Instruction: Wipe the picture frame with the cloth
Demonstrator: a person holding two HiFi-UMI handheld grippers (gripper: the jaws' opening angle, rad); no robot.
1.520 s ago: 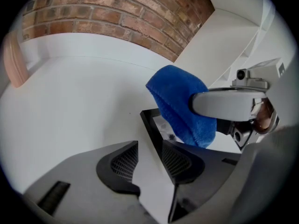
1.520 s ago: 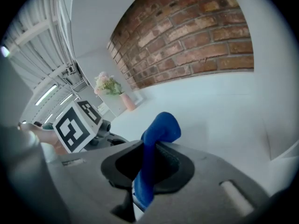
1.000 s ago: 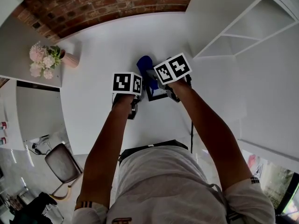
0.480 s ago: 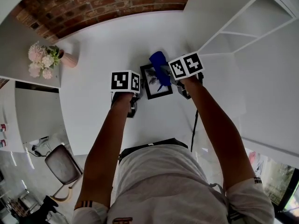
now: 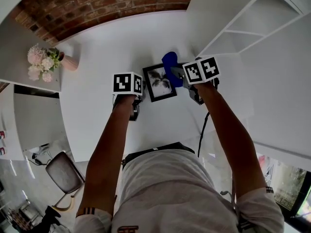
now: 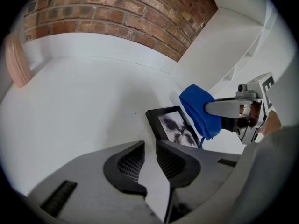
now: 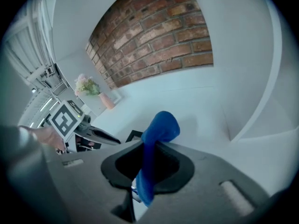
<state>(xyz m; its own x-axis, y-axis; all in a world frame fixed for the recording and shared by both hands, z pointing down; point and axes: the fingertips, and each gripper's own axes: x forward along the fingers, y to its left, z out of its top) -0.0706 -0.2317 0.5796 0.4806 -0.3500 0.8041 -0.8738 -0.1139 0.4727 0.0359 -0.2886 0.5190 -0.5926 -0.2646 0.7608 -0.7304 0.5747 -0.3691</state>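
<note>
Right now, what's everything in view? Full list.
picture frame: 1, black, flat on table between grippers
cloth: 1, blue, at frame's right edge
vase of flowers: 1, pink, table's far left
table: 1, white
brick wall: 1, red-brown, behind table
shelf unit: 1, white, right
chair: 1, dark seat, floor lower left
left gripper: 1, jaws just been closing, narrow gap, nothing between
right gripper: 1, clamped on cloth
</note>
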